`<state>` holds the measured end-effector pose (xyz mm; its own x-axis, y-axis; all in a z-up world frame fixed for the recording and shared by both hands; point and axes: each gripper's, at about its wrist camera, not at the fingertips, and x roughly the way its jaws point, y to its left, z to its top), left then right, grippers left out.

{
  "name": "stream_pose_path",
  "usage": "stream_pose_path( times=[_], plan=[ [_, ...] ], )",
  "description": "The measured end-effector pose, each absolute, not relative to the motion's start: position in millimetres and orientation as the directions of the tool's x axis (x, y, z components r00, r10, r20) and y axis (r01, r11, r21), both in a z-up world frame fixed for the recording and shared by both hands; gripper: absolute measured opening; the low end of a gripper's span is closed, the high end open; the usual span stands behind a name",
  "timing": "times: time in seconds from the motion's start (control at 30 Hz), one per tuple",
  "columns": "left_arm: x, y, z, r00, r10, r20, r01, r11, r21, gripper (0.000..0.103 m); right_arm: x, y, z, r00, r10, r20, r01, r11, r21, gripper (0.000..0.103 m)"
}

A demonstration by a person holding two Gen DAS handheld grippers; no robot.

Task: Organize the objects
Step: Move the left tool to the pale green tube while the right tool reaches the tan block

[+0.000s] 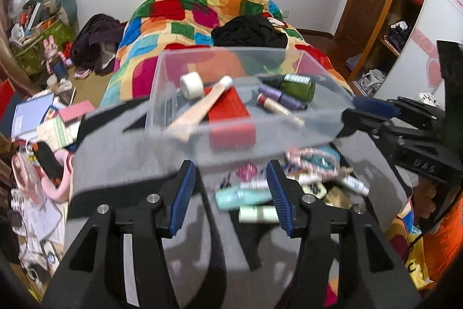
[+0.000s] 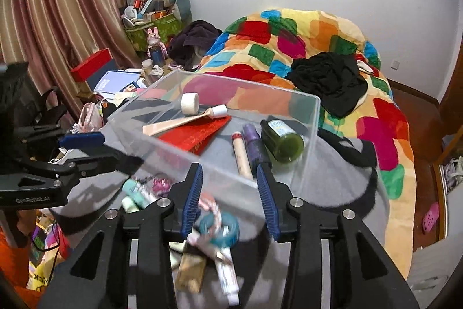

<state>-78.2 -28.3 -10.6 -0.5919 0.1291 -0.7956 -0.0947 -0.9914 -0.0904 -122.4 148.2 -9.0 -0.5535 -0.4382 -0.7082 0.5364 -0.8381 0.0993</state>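
Both my left tool [image 1: 230, 187] and right tool [image 2: 228, 199] hang partly parted and empty over loose toiletries [image 2: 214, 233], where a careless reach risks nudging the clear bin [image 2: 306, 135]

Left wrist view: close, angled down over the clear plastic bin [image 1: 231, 94] from its left. Right wrist view: same, from right. Shared: bin, patchwork quilt [image 2: 318, 48].

Both the left gripper [image 1: 231, 188] and the right gripper [image 2: 228, 194] are black, with ribbed blue pads [image 1: 182, 197] and silver screws [image 2: 163, 202].
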Motion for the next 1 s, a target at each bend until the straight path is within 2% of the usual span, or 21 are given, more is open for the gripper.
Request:
stream_pose_path(
  times=[0.4, 0.5, 0.6, 0.73, 0.8, 0.87, 1.0],
  plan=[
    [-37, -15, -65, -0.503, 0.158, -0.849, -0.112, -0.987, -0.117, 0.054, -66, 167, -44, -0.525, -0.406, -0.748, 0.515, -0.851, 0.101, 0.040],
    [-37, -6, -66, -0.510, 0.160, -0.845, -0.125, -0.986, -0.112, 0.060, -58, 170, -56, -0.503, -0.398, -0.767, 0.511, -0.853, 0.108, 0.040],
    [-40, 2, -59, -0.521, 0.195, -0.831, -0.135, -0.980, -0.145, 0.061, -49, 173, -62, -0.495, -0.401, -0.771, 0.508, -0.853, 0.117, 0.040],
    [-54, 13, -47, -0.546, 0.175, -0.819, -0.119, -0.984, -0.131, 0.061, -44, 172, -63, -0.492, -0.418, -0.763, 0.515, -0.847, 0.132, 0.040],
    [-66, 19, -47, -0.552, 0.127, -0.824, -0.086, -0.992, -0.095, 0.061, -43, 168, -62, -0.495, -0.424, -0.758, 0.518, -0.845, 0.134, 0.040],
    [-74, 23, -53, -0.545, 0.067, -0.836, -0.048, -0.998, -0.049, 0.061, -41, 165, -62, -0.492, -0.436, -0.754, 0.527, -0.838, 0.141, 0.040],
    [-74, 19, -67, -0.521, 0.044, -0.853, -0.013, -0.999, -0.044, 0.059, -35, 156, -62, -0.486, -0.449, -0.750, 0.557, -0.820, 0.130, 0.040]
  ],
)
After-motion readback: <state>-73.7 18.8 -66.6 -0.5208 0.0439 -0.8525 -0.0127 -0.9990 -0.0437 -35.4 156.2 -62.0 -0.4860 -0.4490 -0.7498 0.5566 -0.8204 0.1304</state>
